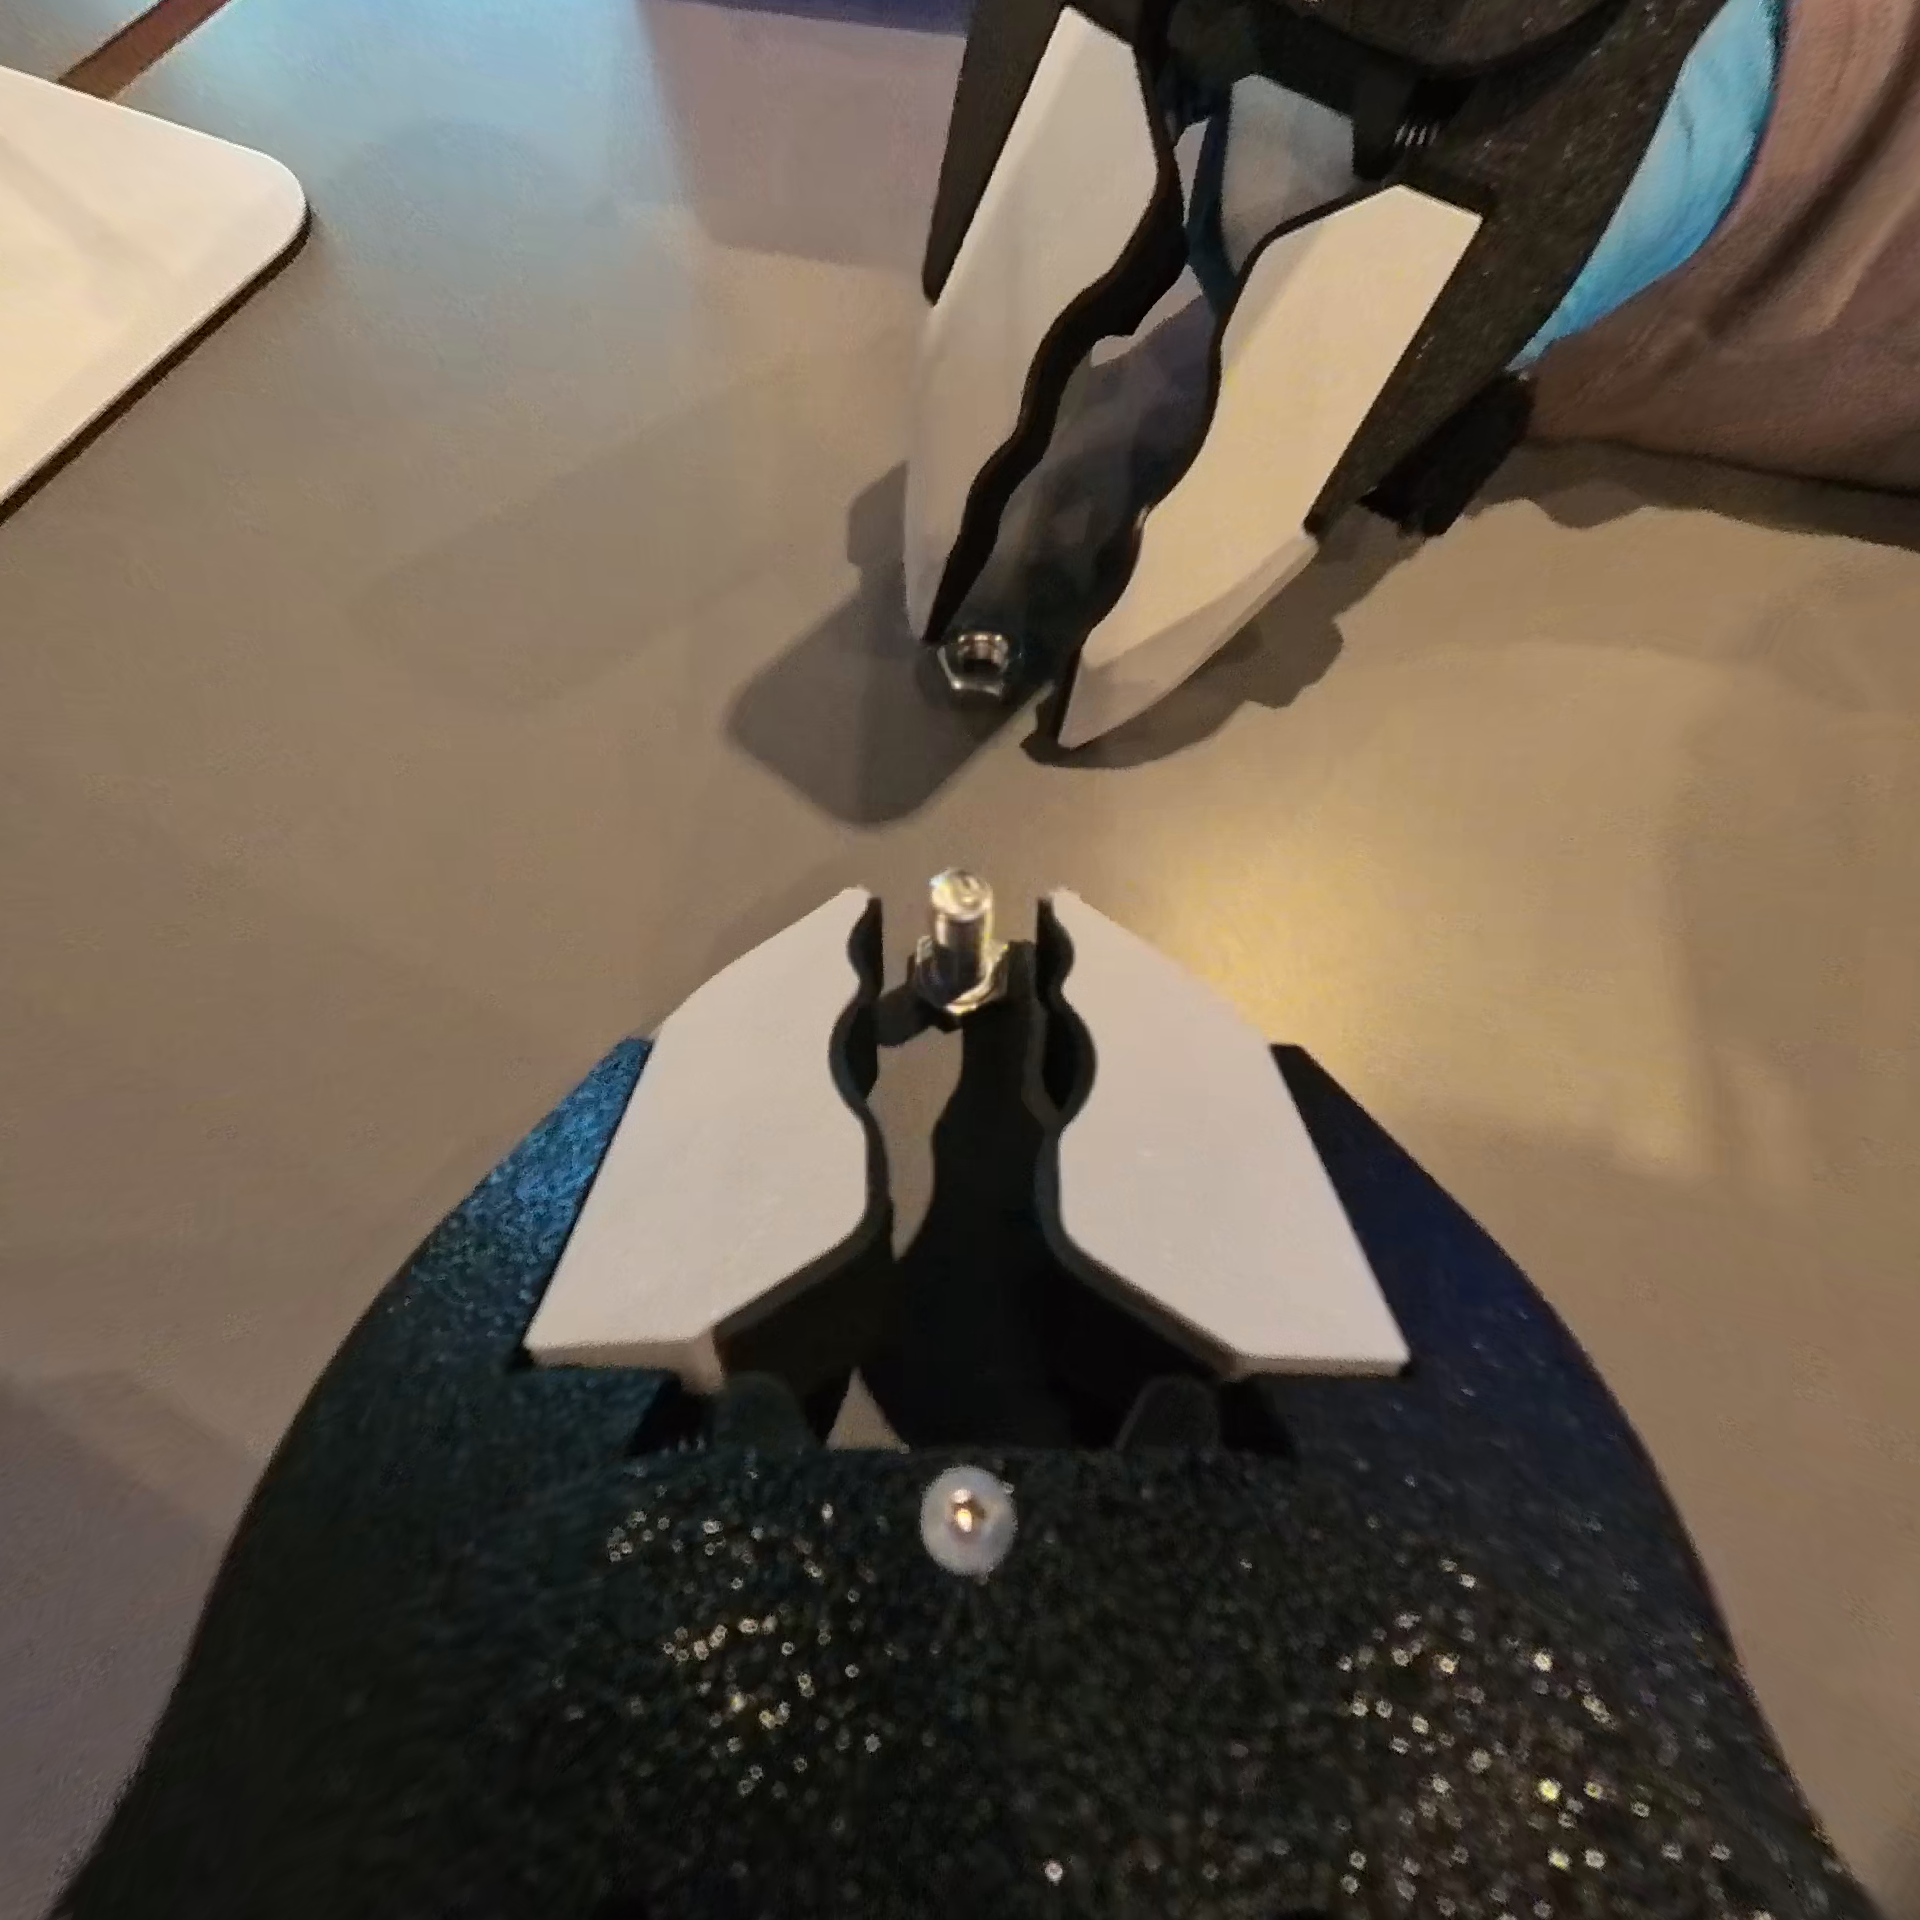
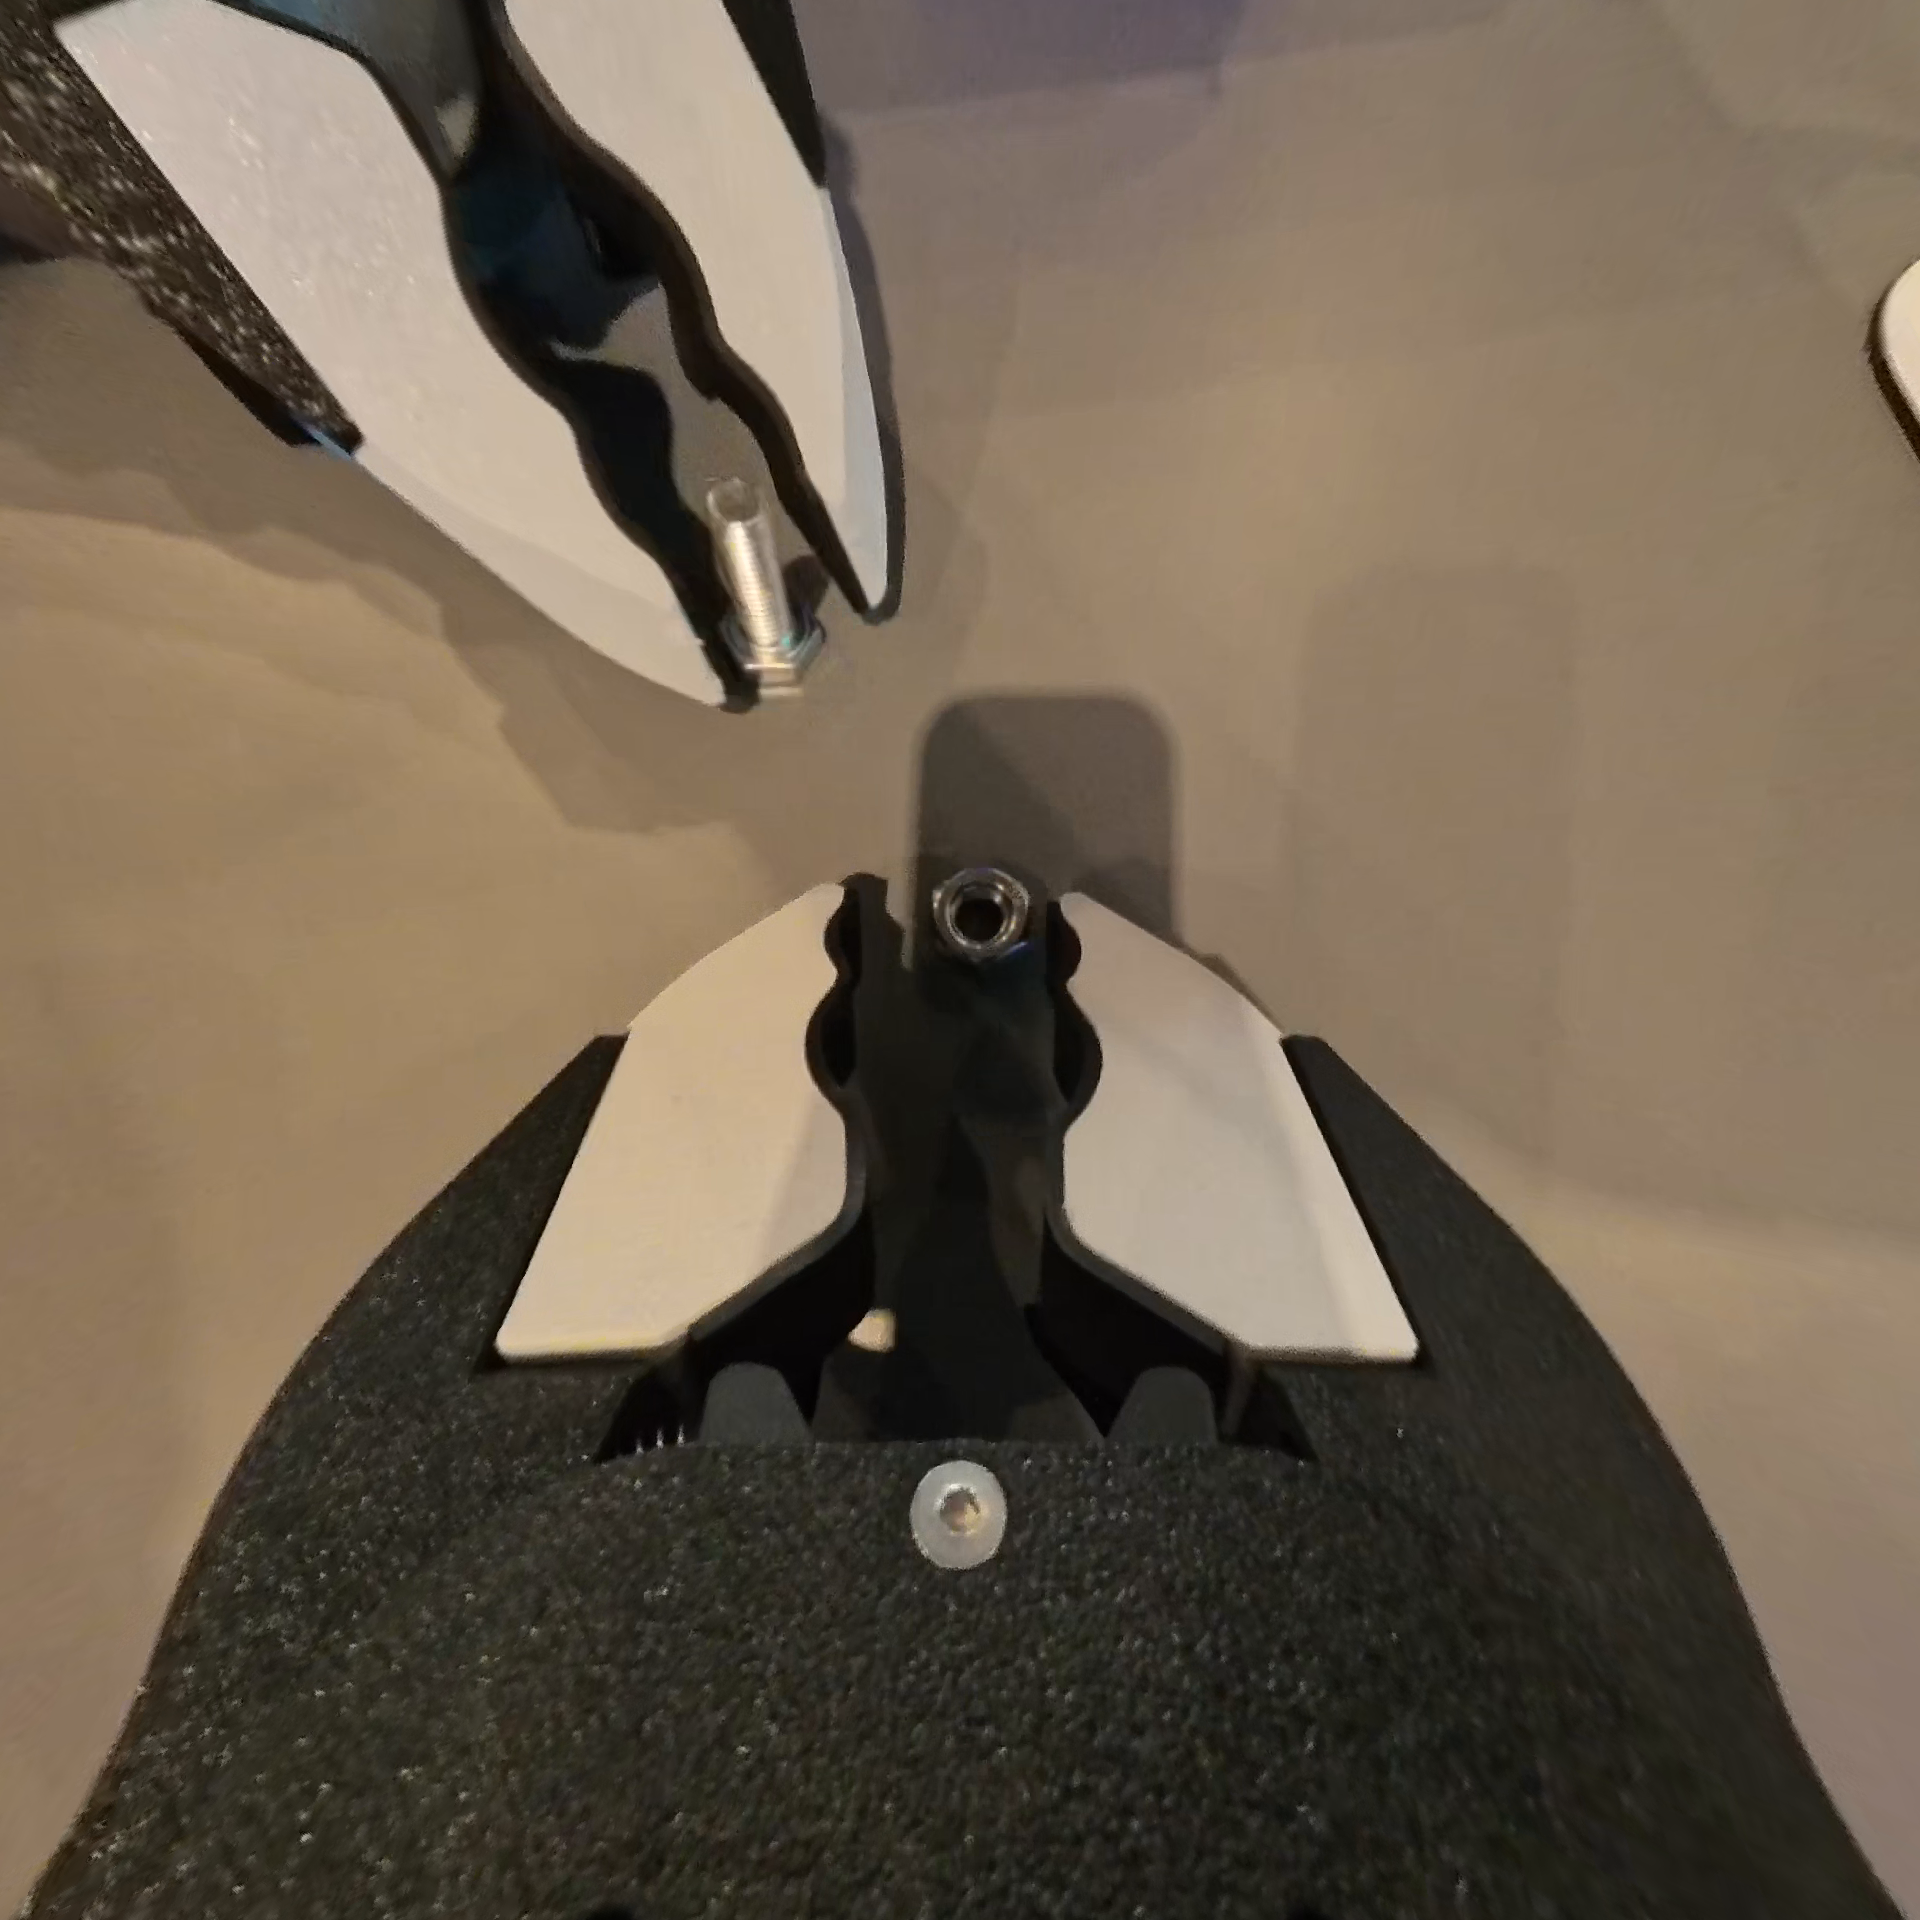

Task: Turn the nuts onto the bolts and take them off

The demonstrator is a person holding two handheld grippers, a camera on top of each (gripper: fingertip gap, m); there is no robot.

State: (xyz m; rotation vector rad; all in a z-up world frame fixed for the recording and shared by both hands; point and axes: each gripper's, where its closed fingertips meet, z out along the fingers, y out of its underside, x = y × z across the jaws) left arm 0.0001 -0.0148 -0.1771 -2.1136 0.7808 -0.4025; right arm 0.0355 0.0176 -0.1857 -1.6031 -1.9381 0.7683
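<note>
Shiny metal bolt point(image 1: 958, 951), matt table point(image 1: 416, 831)

Two handheld grippers face each other, tips close but apart. The left gripper point(image 1: 956, 914) has its fingers point(image 1: 769, 1122) closed on a bolt point(image 1: 961, 951), pinching its head. The right gripper point(image 2: 961, 904) has its fingers point(image 2: 1195, 1143) slightly parted around a nut point(image 2: 980, 920), touching one side.

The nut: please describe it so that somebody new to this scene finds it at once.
On the grey-brown table, find the right gripper. The nut sits between its white fingertips: a small steel hexagon with an open hole, unlike the long threaded bolt in the left gripper.
</note>
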